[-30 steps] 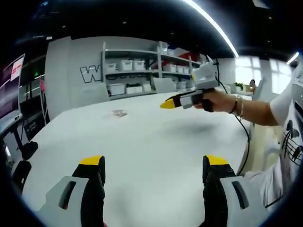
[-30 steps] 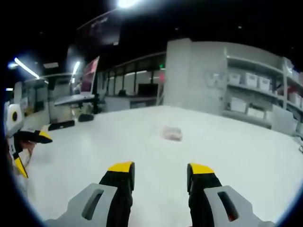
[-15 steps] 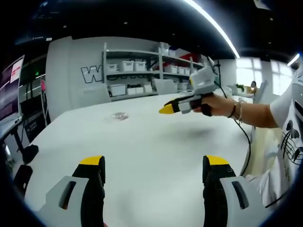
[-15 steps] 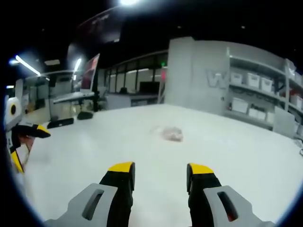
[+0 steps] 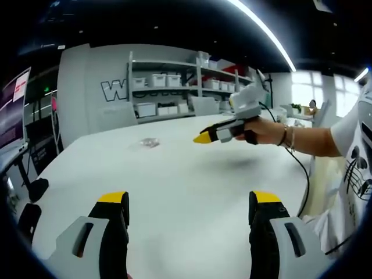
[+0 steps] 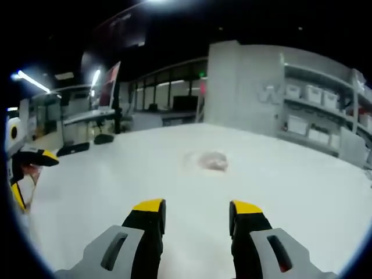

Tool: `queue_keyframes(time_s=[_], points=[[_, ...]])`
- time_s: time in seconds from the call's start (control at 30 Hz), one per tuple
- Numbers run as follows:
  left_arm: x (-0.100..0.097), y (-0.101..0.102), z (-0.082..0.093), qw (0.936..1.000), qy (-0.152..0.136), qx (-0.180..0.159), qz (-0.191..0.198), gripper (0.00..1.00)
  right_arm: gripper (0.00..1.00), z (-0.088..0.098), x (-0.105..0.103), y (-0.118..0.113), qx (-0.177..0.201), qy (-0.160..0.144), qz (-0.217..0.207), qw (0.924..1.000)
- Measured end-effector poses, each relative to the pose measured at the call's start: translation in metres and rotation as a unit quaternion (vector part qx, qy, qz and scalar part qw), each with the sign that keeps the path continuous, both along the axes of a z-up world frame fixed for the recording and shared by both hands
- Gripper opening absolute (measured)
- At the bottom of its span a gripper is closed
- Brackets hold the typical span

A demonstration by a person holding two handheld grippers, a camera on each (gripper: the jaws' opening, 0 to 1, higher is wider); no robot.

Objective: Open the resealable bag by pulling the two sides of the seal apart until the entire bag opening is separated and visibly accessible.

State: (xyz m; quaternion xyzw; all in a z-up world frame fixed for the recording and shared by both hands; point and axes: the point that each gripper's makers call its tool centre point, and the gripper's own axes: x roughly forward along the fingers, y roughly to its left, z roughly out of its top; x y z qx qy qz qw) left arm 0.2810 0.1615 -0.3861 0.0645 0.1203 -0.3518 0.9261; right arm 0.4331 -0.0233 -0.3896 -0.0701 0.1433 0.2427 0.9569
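Note:
A small clear resealable bag [image 5: 149,142] lies flat on the white table [image 5: 192,186], far ahead of both grippers; in the right gripper view the bag [image 6: 210,161] looks pinkish and blurred. My left gripper [image 5: 190,200] hovers open above the table with nothing between its jaws. My right gripper [image 6: 196,208] is open too and points at the bag from a distance. In the left gripper view a hand holds the right gripper [image 5: 204,138] above the table at the right. The left gripper [image 6: 23,168] appears at the left edge of the right gripper view.
Shelves with white bins [image 5: 168,87] stand behind the table's far edge. Desks with monitors [image 6: 99,113] are at the back left. A cable [image 5: 299,174] hangs from the right gripper. A person in a white shirt [image 5: 354,157] stands at the right.
The right gripper has drifted slightly left and forward toward the bag, which sits a little higher and closer in its view. The left gripper is nearly still.

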Motion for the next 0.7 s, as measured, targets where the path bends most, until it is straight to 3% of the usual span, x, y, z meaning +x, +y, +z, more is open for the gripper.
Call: queue_keyframes(time_s=[0.13, 0.7], points=[[0.000, -0.002, 0.003, 1.0000, -0.002, 0.001, -0.002, 0.83, 0.42, 0.004, 0.003, 0.001, -0.010, -0.010, 0.001, 0.9999], [-0.001, -0.008, 0.002, 1.0000, 0.002, 0.000, -0.005, 0.83, 0.40, -0.002, 0.018, 0.011, -0.011, -0.002, 0.010, 0.9999]])
